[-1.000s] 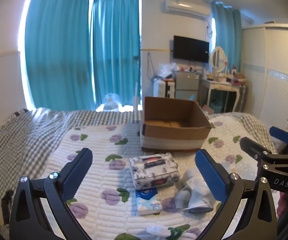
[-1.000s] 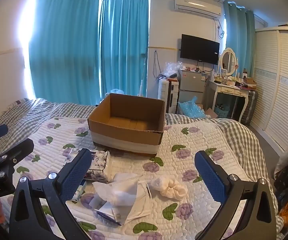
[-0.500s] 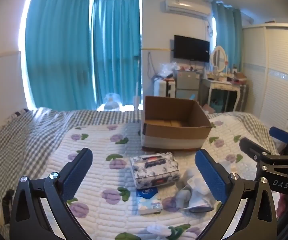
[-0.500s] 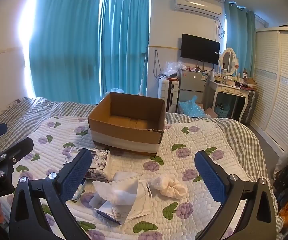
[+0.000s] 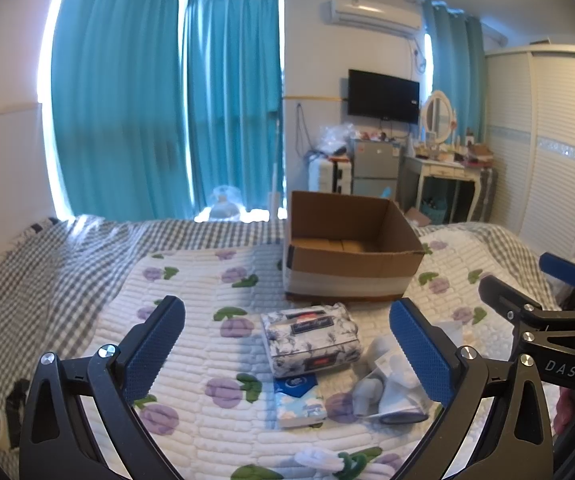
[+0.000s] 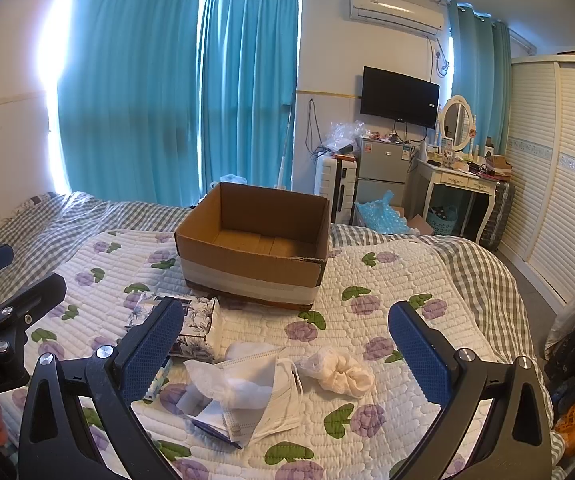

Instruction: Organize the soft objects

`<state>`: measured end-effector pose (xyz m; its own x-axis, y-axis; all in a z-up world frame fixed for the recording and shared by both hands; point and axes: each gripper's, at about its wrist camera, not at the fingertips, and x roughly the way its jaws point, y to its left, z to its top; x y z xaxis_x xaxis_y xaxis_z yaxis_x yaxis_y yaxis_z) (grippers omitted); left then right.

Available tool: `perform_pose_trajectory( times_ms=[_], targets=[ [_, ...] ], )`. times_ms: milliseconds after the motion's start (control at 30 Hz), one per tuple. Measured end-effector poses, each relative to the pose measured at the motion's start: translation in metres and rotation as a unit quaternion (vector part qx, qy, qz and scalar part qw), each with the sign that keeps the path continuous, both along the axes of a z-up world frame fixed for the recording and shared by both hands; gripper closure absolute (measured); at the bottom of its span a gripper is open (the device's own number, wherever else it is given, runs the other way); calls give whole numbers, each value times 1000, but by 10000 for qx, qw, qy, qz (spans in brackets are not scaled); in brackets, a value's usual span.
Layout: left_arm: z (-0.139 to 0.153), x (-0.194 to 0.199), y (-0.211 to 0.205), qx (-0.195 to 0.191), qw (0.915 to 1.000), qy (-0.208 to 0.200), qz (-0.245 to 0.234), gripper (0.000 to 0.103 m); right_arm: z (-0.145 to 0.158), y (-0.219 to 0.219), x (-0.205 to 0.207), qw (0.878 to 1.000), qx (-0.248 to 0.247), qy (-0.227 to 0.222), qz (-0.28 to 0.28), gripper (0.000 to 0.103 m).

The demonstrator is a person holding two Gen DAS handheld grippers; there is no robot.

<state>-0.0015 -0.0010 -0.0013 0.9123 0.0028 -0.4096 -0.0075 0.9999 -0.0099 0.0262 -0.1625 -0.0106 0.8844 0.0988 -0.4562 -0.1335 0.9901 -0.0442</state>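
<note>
Left gripper (image 5: 287, 344) hovers above the floral tissue pack (image 5: 310, 338), fingers apart, holding nothing. Loose masks (image 6: 259, 392) and scrunchie (image 6: 337, 372) lie between the right gripper (image 6: 285, 348) fingers, also apart. Empty cardboard box (image 6: 253, 256) stands beyond on the bed (image 6: 407, 280), probably to receive them.

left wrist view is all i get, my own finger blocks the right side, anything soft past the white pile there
Observer: Yes. A cream scrunchie lies on the quilt just right of the face masks, on the near side of the cardboard box.
Operator: and my other tool, holding anything
Observer: No. The right gripper is open, with nothing between its fingers.
Operator: anything in the box yet
Observer: The right wrist view looks further in, and the floor it shows is bare.
</note>
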Motion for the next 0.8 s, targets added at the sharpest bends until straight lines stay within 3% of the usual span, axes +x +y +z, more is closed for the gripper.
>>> perform_pose_trajectory(
  times_ms=[800],
  targets=[
    [-1, 0, 2, 15, 10000, 18, -5, 0, -1, 1, -1, 10000, -21, 20, 20, 0]
  ],
)
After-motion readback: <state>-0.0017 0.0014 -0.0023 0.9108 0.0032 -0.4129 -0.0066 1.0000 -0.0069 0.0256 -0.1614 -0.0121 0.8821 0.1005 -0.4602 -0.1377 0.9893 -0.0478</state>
